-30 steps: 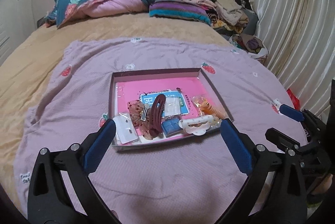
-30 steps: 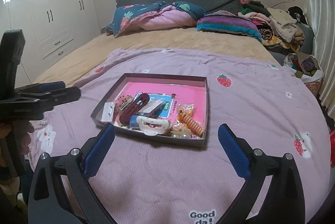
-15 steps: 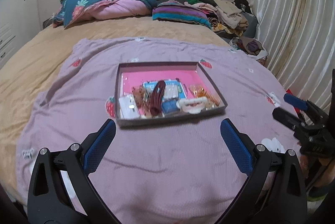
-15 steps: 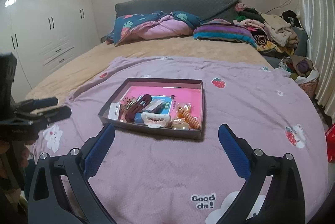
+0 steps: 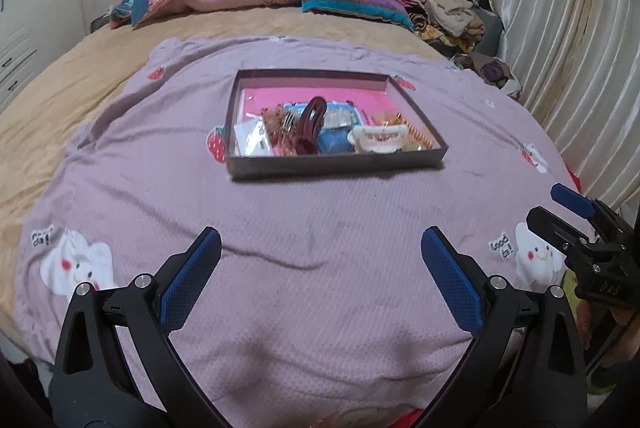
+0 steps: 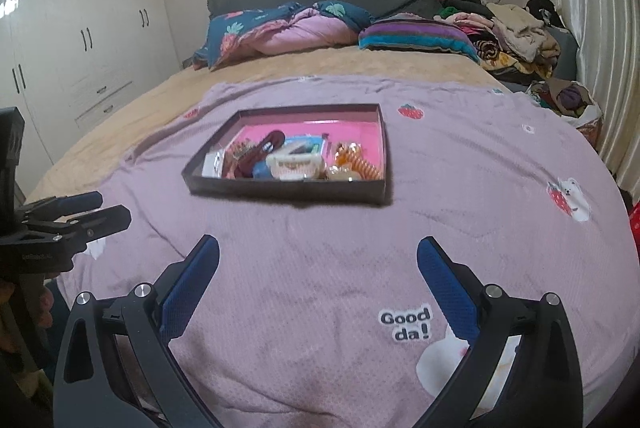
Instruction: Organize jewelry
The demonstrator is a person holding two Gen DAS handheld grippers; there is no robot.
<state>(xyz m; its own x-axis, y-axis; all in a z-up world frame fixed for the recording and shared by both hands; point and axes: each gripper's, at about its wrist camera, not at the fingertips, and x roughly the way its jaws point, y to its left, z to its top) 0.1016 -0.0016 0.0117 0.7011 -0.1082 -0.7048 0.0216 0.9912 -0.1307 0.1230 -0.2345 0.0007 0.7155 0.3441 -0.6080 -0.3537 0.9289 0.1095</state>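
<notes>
Hair accessories and small trinkets sit heaped together inside a shallow dark tray (image 5: 336,163) with a pink floor, which lies flat on the lilac blanket (image 5: 280,268) spread over the bed. All pieces crowd the tray's near half, touching or overlapping: a dark red claw clip (image 5: 308,125) leans across a blue card, a cream claw clip (image 5: 378,139) rests just right of it against the near wall, an orange spiral hair tie (image 6: 362,163) lies at the right end, and a white packet (image 5: 250,139) sits at the left end. The far half of the pink floor is bare. Such a pile fits either a collection gathered in but unsorted, or one still awaiting spreading into groups; these views do not settle which.

Both tools hover low over the blanket, well short of the tray and pointing toward it. The left tongs (image 5: 320,268) stand wide apart and carry nothing. The right tongs (image 6: 318,270) are likewise spread wide and empty. Each shows at the edge of the other's view, the 2 flanking the tray roughly evenly, a pose that looks to me like standing off rather than reaching.
</notes>
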